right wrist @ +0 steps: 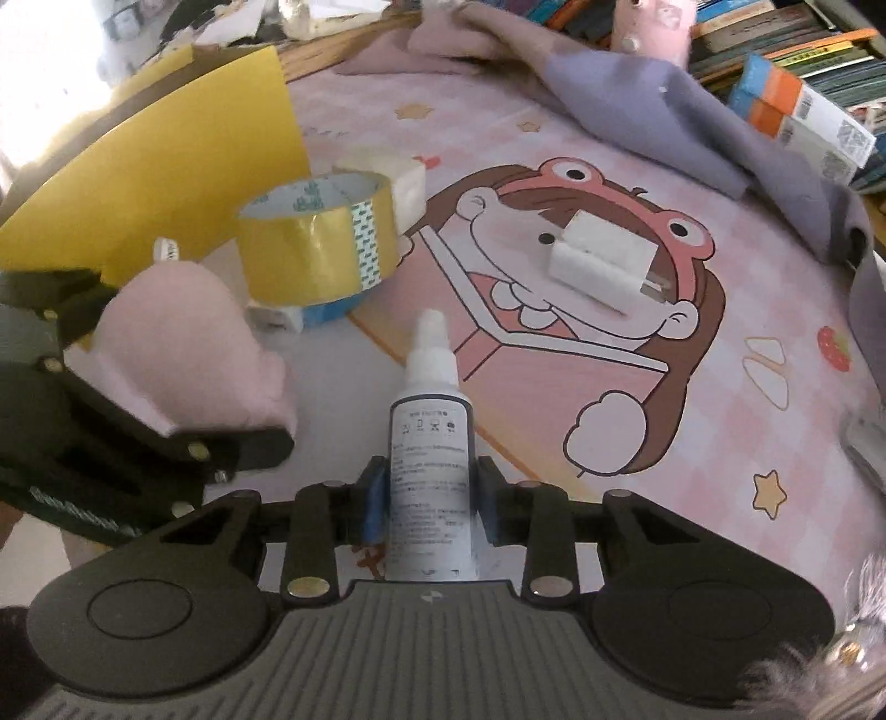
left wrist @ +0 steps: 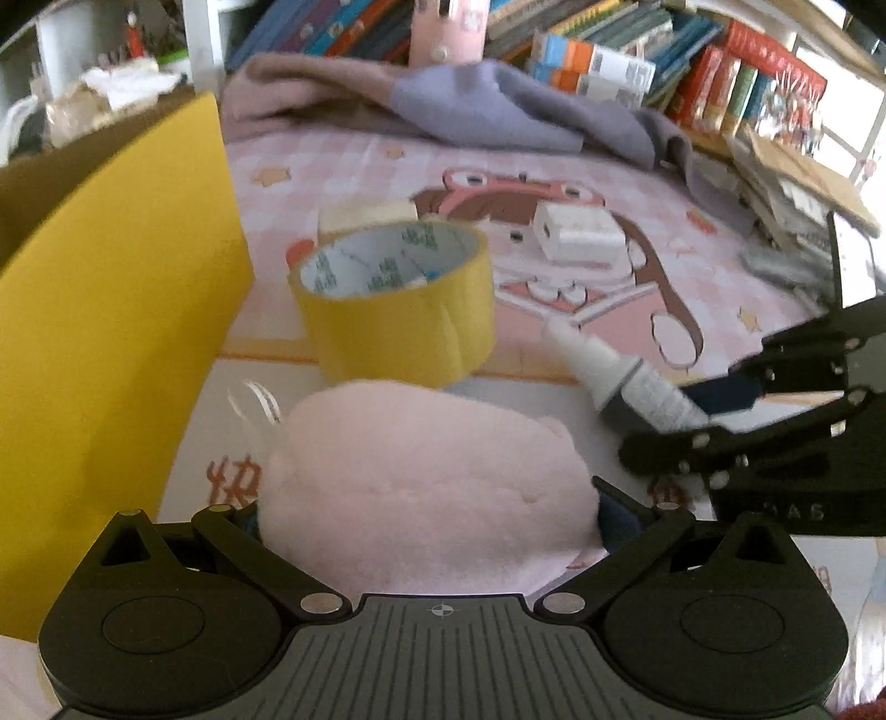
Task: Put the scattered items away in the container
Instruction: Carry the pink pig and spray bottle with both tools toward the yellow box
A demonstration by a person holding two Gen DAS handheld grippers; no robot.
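My left gripper [left wrist: 429,518] is shut on a pink plush toy [left wrist: 426,476], also visible in the right wrist view [right wrist: 188,354]. My right gripper [right wrist: 429,498] is shut on a white spray bottle [right wrist: 432,471] with a grey label, which shows in the left wrist view [left wrist: 620,376]. A yellow tape roll [left wrist: 393,299] stands ahead on the pink cartoon mat [right wrist: 554,387], in front of a white block [right wrist: 396,174]. A white charger plug [right wrist: 609,266] lies further on the mat. The yellow-walled container [left wrist: 116,332] stands at the left.
A grey-purple cloth [right wrist: 637,94] is bunched at the back of the mat. Books [left wrist: 747,83] are stacked along the back and right. A pink cylinder [left wrist: 448,27] stands behind the cloth. A small white item with blue [right wrist: 293,315] lies under the tape roll.
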